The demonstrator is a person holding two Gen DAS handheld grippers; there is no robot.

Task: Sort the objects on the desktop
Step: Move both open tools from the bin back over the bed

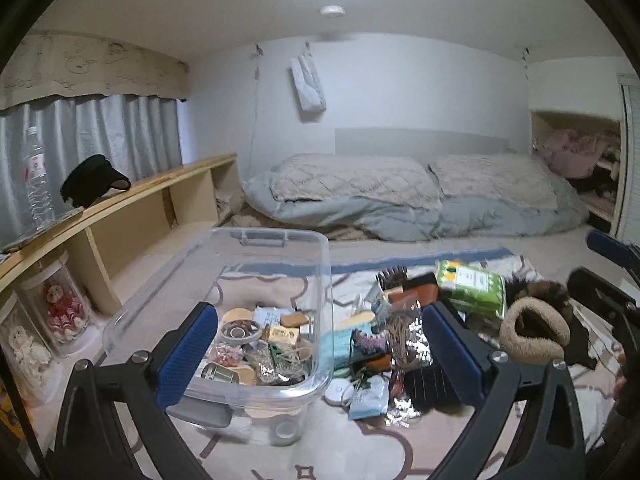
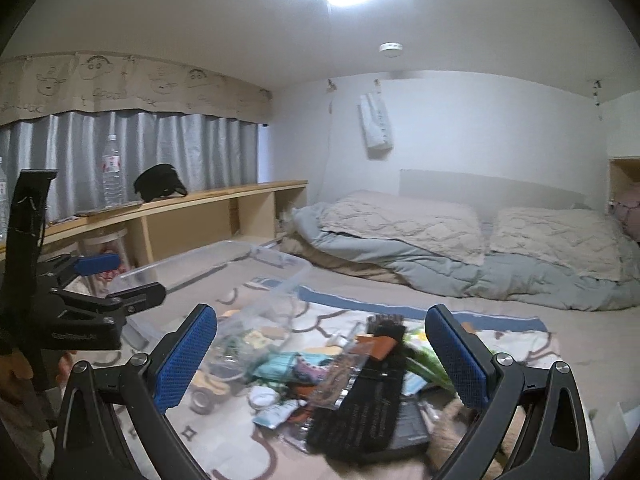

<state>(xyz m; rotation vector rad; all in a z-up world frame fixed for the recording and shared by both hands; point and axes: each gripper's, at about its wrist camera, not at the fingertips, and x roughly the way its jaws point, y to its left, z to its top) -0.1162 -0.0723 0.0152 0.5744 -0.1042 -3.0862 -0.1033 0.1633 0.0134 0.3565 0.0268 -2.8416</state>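
A clear plastic bin (image 1: 320,264) sits on the patterned blanket and holds several small items, among them a tape roll (image 1: 239,330) and a gold packet (image 1: 283,335). A heap of loose objects lies to its right: a green packet (image 1: 472,284), a foil bag (image 1: 408,336), a fleece slipper (image 1: 534,330), a white round disc (image 1: 339,393). My left gripper (image 1: 320,352) is open and empty above the bin's near right corner. My right gripper (image 2: 322,364) is open and empty over the heap, above a black pouch (image 2: 360,408). The bin (image 2: 224,256) lies left of it.
A wooden shelf (image 1: 132,196) along the left wall carries a water bottle (image 1: 38,180) and a black cap (image 1: 94,182). Doll jars (image 1: 60,312) stand under it. Pillows and a grey duvet (image 1: 420,208) lie at the back. The left gripper's body (image 2: 80,312) shows at the left of the right wrist view.
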